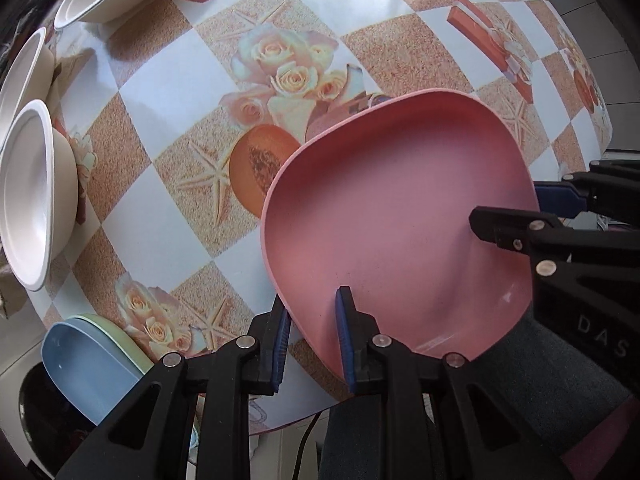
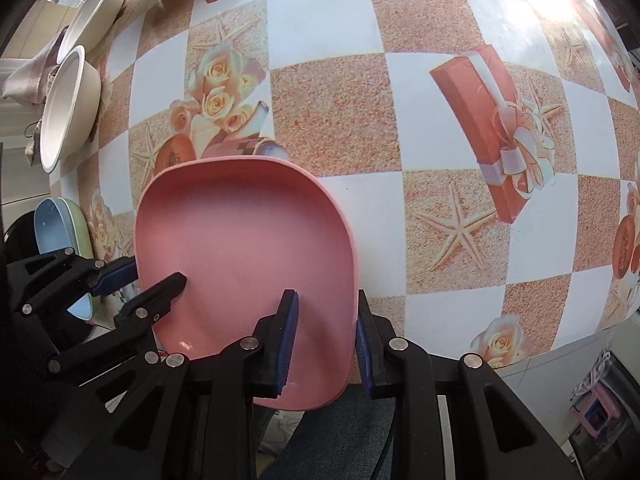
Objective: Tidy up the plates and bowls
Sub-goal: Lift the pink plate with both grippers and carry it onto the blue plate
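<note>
A pink square plate (image 1: 396, 216) hangs over the table's near edge, also shown in the right wrist view (image 2: 244, 248). My left gripper (image 1: 312, 336) straddles its left rim, one finger inside and one outside, jaws apart with a gap to the rim. My right gripper (image 2: 326, 340) straddles its right rim the same way. Each gripper shows in the other view: the right one (image 1: 516, 216), the left one (image 2: 152, 276). Three white bowls (image 1: 36, 192) stand at the far left. A blue plate (image 1: 88, 364) lies on a green plate (image 1: 120, 340) at the near left.
The table (image 2: 332, 108) has a checked cloth with roses, starfish and gift boxes; its near edge runs just below the pink plate. The white bowls (image 2: 68, 108) and the blue plate (image 2: 52, 232) line its left side. My dark trouser leg (image 1: 500, 400) is under the plate.
</note>
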Available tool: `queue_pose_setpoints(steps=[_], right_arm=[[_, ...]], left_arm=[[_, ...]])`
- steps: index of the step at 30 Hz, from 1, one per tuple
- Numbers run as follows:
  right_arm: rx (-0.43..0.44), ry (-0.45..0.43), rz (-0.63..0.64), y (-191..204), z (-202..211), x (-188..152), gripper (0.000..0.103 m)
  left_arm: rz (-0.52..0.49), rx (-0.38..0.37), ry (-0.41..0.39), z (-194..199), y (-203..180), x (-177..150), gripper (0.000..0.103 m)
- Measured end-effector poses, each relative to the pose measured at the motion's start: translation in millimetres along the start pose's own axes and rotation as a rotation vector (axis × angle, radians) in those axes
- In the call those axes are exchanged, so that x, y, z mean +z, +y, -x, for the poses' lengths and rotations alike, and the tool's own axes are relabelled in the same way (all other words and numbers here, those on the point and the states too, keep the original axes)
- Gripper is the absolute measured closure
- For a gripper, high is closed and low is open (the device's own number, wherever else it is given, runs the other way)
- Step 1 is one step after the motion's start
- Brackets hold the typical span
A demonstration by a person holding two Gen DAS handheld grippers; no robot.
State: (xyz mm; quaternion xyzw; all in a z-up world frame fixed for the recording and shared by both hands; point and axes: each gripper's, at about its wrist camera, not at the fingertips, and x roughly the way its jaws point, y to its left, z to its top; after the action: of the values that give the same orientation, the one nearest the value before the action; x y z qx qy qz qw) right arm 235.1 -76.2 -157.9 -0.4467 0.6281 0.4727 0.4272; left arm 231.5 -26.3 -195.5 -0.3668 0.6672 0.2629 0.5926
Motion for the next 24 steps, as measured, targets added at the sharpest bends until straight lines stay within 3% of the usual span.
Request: queue_pose_setpoints(steps=[5, 9, 10, 14, 16, 22, 24], right_arm=[[-0.016, -0.017, 0.031, 46, 12, 14, 0.073], [-0.016, -0.017, 0.030, 63, 18, 14, 0.073], [-0.020, -0.020, 0.032, 65, 19, 14, 0.073], [-0.034, -0.035, 0.047, 78, 25, 16, 0.073], [-0.041, -0.039, 0.057, 92, 35, 20, 0.073], [-0.047, -0.056, 0.093, 108, 50, 13, 0.073], [-0.046, -0.061, 0.104, 110, 63, 35, 0.073]], left_arm=[[0.028, -0.009, -0.047, 16, 31, -5, 0.080], [0.046, -0.023, -0.085, 30, 51, -8, 0.080], [0.049, -0.024, -0.093, 32, 38, -9, 0.080], [0.066, -0.031, -0.124, 45, 51, -18, 0.080], [0.079, -0.040, -0.139, 71, 56, -9, 0.080], [0.125, -0.056, -0.187, 99, 90, -36, 0.080], [0.135, -0.052, -0.198, 104, 98, -41, 0.080]])
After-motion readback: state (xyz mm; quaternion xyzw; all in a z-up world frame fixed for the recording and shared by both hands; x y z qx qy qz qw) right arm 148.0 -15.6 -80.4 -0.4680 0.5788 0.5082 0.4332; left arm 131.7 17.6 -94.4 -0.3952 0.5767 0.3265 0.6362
